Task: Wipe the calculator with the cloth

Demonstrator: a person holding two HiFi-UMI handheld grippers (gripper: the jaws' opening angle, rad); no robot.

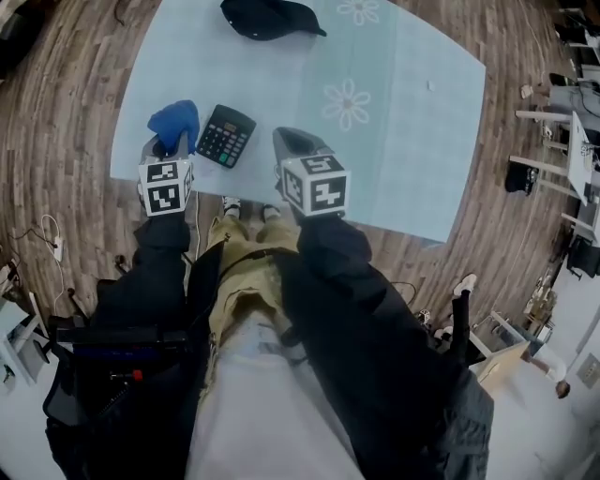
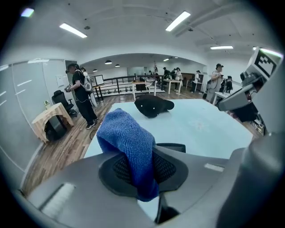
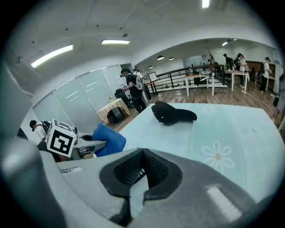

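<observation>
A black calculator (image 1: 225, 135) lies on the pale blue table (image 1: 412, 112) near its front left edge. Just left of it, my left gripper (image 1: 165, 148) is shut on a blue cloth (image 1: 175, 122). In the left gripper view the cloth (image 2: 129, 142) stands up from between the pads and hangs down in front, hiding most of the calculator (image 2: 173, 146) behind it. My right gripper (image 1: 292, 142) hovers to the right of the calculator, apart from it. Its jaws (image 3: 139, 171) are shut with nothing in them.
A black cap (image 1: 267, 17) lies at the far side of the table, also seen as a cap (image 3: 173, 114) in the right gripper view. Flower prints (image 1: 347, 101) mark the tabletop. Wooden floor surrounds the table; people and desks stand far behind.
</observation>
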